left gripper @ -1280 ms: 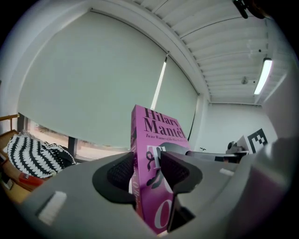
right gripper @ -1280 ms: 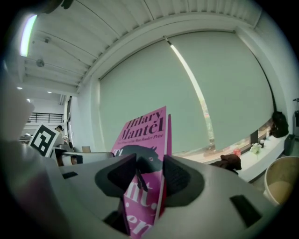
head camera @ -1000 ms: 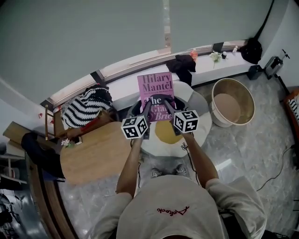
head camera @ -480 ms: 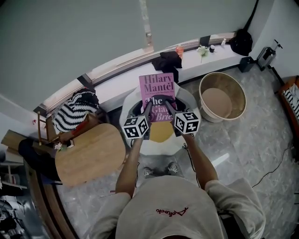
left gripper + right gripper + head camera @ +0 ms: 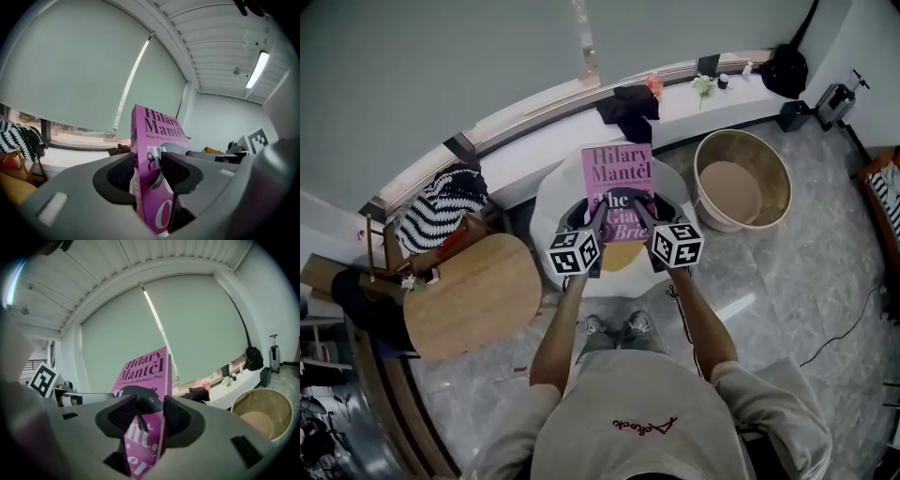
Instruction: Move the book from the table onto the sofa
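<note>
A pink book (image 5: 619, 180) with "Hilary Mantel" on its cover is held up in the air between both grippers. My left gripper (image 5: 593, 216) is shut on the book's lower left edge and my right gripper (image 5: 640, 214) on its lower right edge. In the left gripper view the book (image 5: 152, 140) stands on edge between the two dark pads (image 5: 123, 174). The right gripper view shows the book (image 5: 146, 373) clamped in the same way. Below the book lies a white round seat (image 5: 555, 202) with a yellow centre (image 5: 623, 256).
A round wooden table (image 5: 469, 295) stands at the left. A large tan tub (image 5: 742, 178) sits on the floor at the right. A black-and-white striped bag (image 5: 441, 204) rests by the window sill (image 5: 534, 141), which bears a black cloth (image 5: 628, 108) and small flowers.
The person has stepped toward the window with the book in both grippers. The white seat now lies under the book, and the wooden table has slid further left and back.
</note>
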The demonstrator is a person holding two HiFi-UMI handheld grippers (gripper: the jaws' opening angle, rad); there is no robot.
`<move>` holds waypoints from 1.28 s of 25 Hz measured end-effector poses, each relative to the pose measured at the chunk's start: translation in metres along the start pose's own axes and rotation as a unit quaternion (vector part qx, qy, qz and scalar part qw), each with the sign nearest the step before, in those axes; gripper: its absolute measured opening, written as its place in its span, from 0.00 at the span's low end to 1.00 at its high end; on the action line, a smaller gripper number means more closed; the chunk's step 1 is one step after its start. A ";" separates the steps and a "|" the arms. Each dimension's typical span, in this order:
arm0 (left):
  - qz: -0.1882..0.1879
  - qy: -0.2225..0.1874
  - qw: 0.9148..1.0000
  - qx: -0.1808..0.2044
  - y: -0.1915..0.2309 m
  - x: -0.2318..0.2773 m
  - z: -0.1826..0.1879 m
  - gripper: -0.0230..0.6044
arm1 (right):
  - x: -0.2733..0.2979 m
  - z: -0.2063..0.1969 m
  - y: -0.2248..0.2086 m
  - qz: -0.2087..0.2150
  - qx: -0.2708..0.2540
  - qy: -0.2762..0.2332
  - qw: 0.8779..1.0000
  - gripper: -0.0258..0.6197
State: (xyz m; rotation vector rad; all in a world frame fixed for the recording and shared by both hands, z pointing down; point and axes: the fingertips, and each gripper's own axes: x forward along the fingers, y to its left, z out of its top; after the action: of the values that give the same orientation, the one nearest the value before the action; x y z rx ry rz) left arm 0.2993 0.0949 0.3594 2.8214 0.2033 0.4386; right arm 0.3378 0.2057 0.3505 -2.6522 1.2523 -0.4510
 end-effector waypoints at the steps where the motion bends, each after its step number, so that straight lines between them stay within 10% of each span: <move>1: 0.000 0.003 1.000 -0.003 0.002 0.000 -0.002 0.33 | 0.002 -0.002 0.001 -0.001 0.001 0.004 1.000 0.33; 22: -0.010 0.080 0.996 -0.044 0.083 0.030 -0.097 0.33 | 0.063 -0.111 -0.004 -0.033 0.037 0.080 0.996 0.33; 32: 0.000 0.152 0.985 -0.083 0.116 0.033 -0.205 0.33 | 0.072 -0.224 -0.013 -0.040 0.079 0.150 0.985 0.33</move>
State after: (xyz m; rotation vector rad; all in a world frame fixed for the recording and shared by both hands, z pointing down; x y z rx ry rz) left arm 0.2769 0.0416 0.5901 2.5814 0.2170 0.8449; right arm 0.3137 0.1523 0.5784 -2.5732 1.1295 -0.9513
